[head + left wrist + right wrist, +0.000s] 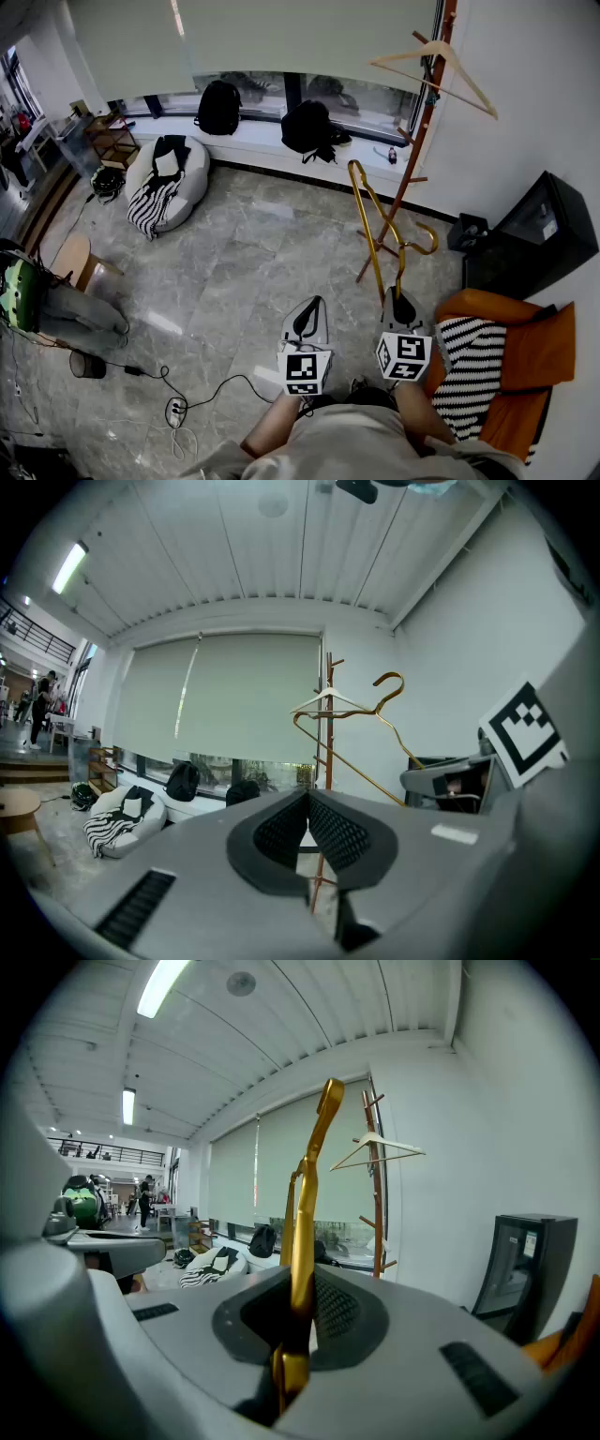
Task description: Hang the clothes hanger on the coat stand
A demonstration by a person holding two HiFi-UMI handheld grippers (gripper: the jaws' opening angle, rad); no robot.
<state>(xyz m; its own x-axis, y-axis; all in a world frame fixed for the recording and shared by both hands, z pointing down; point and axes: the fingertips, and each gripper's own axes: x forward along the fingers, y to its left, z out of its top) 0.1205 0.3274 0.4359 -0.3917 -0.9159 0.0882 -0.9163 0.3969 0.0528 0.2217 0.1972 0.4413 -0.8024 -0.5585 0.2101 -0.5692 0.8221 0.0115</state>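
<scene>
Clothes hanger (302, 1232) is sitting clamped in the right gripper (401, 302), well short of the coat stand (419, 141), needing its hook raised onto a peg; left gripper (309, 314) closed, empty.

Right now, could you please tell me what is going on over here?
A person holds a gripper in each hand. The right gripper has its fingers shut on a gold metal hanger, raised towards the wooden coat stand but not yet hung on it. The left gripper is shut and empty beside it. A wooden hanger already hangs near the stand's top.
</scene>
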